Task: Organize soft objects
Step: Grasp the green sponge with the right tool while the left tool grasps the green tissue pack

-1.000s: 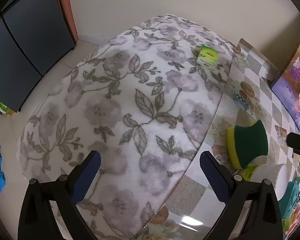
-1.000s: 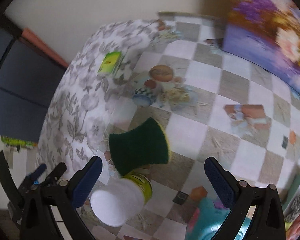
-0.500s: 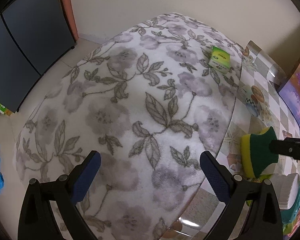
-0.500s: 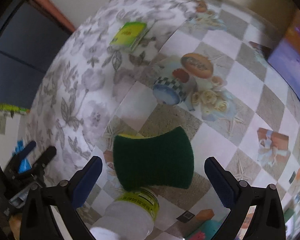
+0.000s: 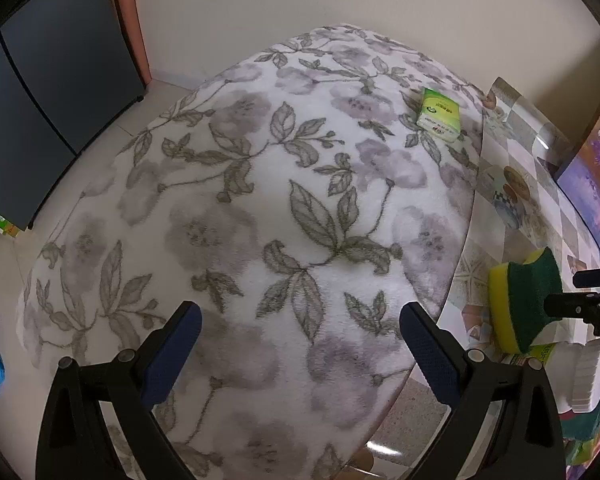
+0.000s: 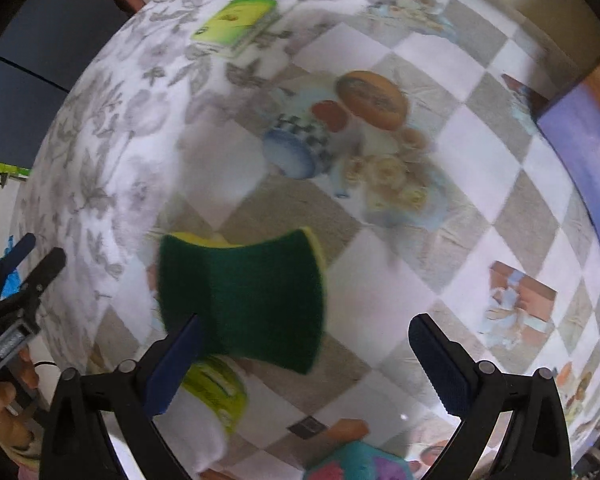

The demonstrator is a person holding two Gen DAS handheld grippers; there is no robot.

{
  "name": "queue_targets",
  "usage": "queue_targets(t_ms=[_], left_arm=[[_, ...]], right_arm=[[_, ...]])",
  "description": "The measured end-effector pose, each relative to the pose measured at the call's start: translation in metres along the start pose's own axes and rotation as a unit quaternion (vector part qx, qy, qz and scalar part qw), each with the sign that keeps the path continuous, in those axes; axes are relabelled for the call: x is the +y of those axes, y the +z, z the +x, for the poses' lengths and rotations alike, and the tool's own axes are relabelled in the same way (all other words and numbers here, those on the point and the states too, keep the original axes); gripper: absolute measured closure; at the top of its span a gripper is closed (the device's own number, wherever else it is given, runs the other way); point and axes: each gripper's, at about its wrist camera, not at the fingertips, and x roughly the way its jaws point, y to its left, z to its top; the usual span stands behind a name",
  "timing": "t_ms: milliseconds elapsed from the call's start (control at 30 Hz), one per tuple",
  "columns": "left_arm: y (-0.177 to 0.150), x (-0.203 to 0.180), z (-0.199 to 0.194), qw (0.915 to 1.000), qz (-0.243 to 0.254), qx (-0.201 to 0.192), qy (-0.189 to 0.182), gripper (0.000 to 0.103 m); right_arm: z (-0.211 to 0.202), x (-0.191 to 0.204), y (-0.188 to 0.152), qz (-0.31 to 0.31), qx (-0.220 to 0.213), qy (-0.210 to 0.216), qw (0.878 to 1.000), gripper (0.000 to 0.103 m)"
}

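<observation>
While your right gripper (image 6: 300, 364) hung spread wide over the untouched sponge (image 6: 256, 296) perched on the jar (image 6: 216, 396), your left gripper (image 5: 300, 344) idled agape above the floral blanket (image 5: 260, 220), so nothing looked sorted.

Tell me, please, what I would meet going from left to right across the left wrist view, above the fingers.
Dark cabinet → floral blanket → green packet → checkered tablecloth → sponge → right gripper.
</observation>
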Motion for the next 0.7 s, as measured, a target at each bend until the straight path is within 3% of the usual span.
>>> queue_targets(t_ms=[333, 600, 700], left_arm=[[-0.001, -0.001, 0.003, 1.0, -0.002, 0.006, 0.001, 0.004], [-0.002, -0.003, 0.006, 1.0, 0.001, 0.009, 0.0, 0.004], [-0.001, -0.002, 0.005, 1.0, 0.001, 0.009, -0.003, 0.004]], right_arm=[[0.002, -0.021, 0.021, 0.057, -0.037, -0.01, 0.998, 0.0], [-0.008, -0.081, 0.019, 0.137, -0.055, -0.048, 0.988, 0.0], [-0.013, -0.098, 0.011, 0.14, -0.052, -0.049, 0.988, 0.0]])
